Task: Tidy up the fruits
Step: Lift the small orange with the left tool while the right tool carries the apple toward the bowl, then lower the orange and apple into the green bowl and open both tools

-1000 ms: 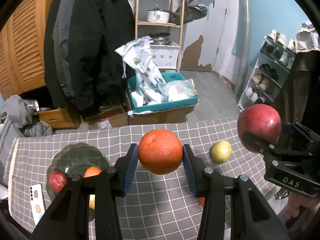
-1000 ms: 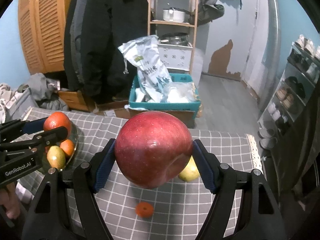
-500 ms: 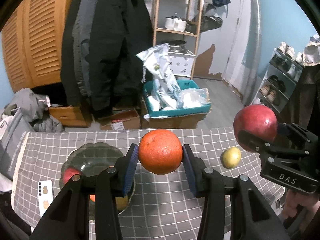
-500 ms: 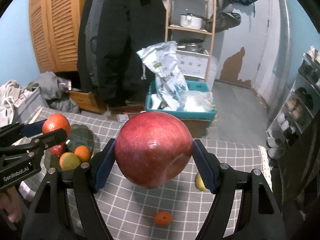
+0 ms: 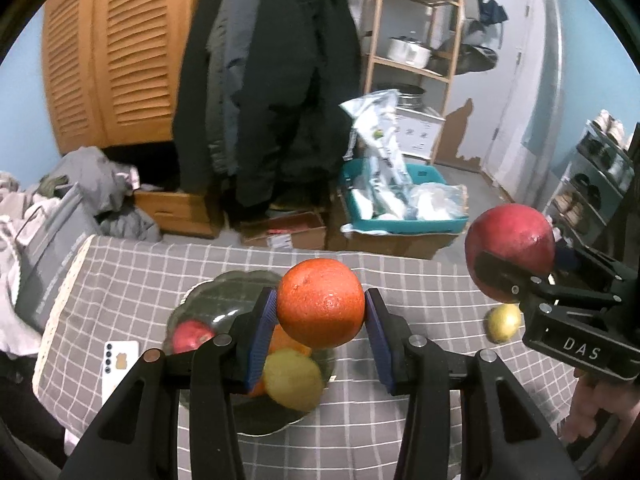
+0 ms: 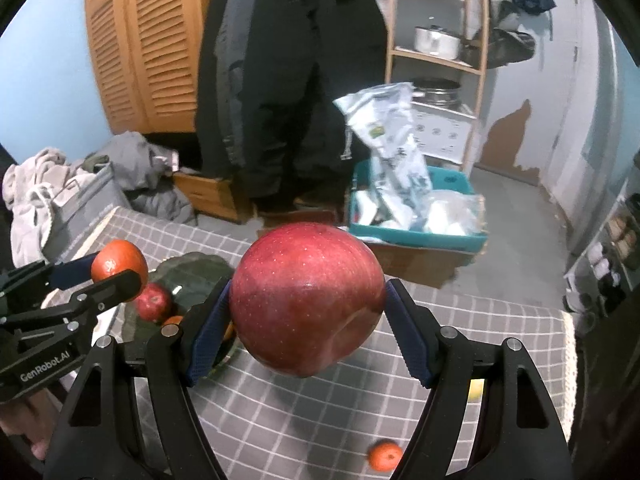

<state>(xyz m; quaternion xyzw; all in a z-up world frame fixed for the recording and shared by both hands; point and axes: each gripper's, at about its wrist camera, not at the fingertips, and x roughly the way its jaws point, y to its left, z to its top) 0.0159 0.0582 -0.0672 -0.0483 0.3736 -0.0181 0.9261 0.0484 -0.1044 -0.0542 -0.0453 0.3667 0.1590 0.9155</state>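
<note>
My left gripper (image 5: 320, 320) is shut on an orange (image 5: 320, 302), held above the dark glass bowl (image 5: 244, 284). The bowl holds a red apple (image 5: 190, 334), a yellow fruit (image 5: 294, 378) and an orange fruit partly hidden behind the held orange. My right gripper (image 6: 306, 320) is shut on a big red apple (image 6: 306, 298), above the checked tablecloth (image 6: 320, 420) to the right of the bowl (image 6: 192, 270). In the left wrist view that gripper and its apple (image 5: 510, 248) appear at the right. A yellow fruit (image 5: 502, 322) and a small orange (image 6: 384, 456) lie on the cloth.
A white phone (image 5: 118, 364) lies left of the bowl. Beyond the table's far edge stand cardboard boxes, a teal bin (image 5: 400, 216) with bags, hanging coats (image 5: 272, 92) and a wooden shelf (image 5: 416, 40). Clothes (image 5: 80, 200) are heaped at the left. A shoe rack (image 5: 592, 184) stands at the right.
Both grippers have moved left over the table with their fruit still held. The bowl now sits under the left gripper; the yellow fruit on the cloth has slid to the right in view.
</note>
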